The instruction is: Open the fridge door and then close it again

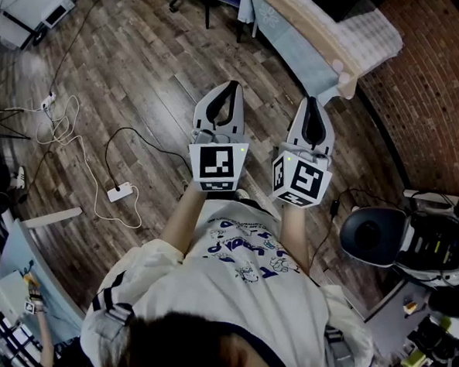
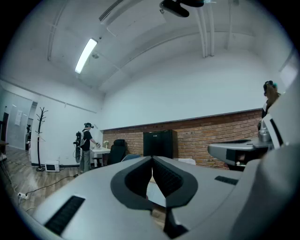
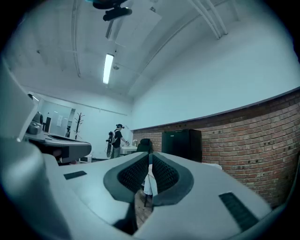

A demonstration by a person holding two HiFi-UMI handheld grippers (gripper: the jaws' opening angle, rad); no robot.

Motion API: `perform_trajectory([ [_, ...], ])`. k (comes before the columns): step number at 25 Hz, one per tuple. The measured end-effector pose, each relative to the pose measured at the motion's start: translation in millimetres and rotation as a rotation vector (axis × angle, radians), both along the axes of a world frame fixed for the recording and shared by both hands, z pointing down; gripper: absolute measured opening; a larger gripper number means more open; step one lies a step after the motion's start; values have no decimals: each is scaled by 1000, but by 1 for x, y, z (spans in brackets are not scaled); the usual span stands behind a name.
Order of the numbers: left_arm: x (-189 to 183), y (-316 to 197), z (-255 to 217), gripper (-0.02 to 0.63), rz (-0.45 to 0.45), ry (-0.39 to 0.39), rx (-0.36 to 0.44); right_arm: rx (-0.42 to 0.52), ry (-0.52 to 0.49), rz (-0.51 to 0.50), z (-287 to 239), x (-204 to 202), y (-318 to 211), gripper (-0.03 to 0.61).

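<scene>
Well, my left gripper [image 1: 234,86] and right gripper [image 1: 311,101] are both closed on nothing. I should walk to the fridge [image 2: 159,143] at twelve o'clock, then open one once close.

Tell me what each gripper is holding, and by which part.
Nothing is held. The left gripper and the right gripper both have their jaws shut together, empty, and the fridge stands far off by the brick wall.

Two grippers — left gripper [image 1: 234,86], right gripper [image 1: 310,101] — and one fridge [image 2: 159,143].
</scene>
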State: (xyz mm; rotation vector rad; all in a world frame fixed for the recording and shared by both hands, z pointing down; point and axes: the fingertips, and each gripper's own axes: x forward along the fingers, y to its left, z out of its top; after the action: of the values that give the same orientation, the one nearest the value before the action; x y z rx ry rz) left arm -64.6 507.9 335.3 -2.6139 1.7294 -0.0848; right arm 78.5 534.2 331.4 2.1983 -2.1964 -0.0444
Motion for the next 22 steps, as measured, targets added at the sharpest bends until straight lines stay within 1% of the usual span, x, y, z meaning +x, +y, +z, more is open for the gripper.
perform_trajectory([
  [11, -4, -11, 0, 18, 3, -1, -4, -7, 9, -4, 1, -7, -10, 44],
  [17, -9, -20, 1, 18, 9, -1, -6, -5, -3, 2, -1, -11, -19, 44],
  [22, -20, -34, 1, 18, 10, 2, -8, -6, -5, 7, -1, -17, -32, 44],
])
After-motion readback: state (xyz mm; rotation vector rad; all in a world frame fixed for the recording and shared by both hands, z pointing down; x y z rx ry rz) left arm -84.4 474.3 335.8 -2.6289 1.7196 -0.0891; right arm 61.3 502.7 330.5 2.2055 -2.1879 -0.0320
